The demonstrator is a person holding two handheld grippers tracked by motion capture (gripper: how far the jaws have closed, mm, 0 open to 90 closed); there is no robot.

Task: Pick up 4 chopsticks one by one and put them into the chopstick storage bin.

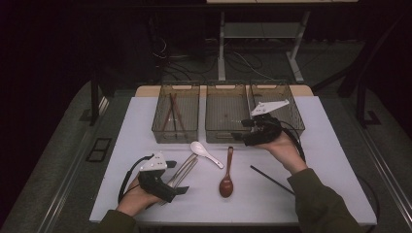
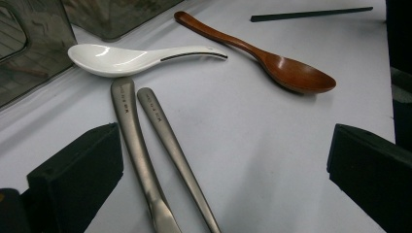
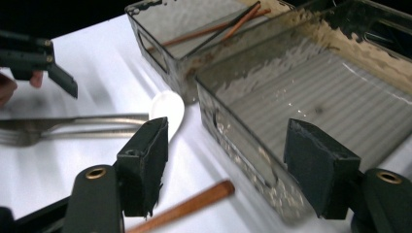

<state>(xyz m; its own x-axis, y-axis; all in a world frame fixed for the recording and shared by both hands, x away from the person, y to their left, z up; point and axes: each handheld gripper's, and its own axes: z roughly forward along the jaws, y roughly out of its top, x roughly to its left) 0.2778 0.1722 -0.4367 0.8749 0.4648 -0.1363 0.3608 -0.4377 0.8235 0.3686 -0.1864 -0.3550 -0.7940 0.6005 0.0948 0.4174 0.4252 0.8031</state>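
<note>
Dark room, white table (image 1: 316,145) at frame centre, cables on floor behind.
3 clear bins at top centre: left bin (image 1: 176,114) w/ 2 red-brown chopsticks (image 1: 172,114); middle bin (image 1: 226,114); right bin (image 1: 286,104).
Lower centre: 2 steel utensils (image 1: 183,171), side by side, handle stamps too small to read; white soup spoon (image 1: 206,154) just above; wooden spoon (image 1: 227,175) to its right; black chopstick (image 1: 272,179) lower right.
Left gripper (image 1: 170,190) lower left, jaws apart beside steel handles, not gripping.
Right gripper (image 1: 241,136) at middle bin's near wall, jaws apart, holding nothing.
</note>
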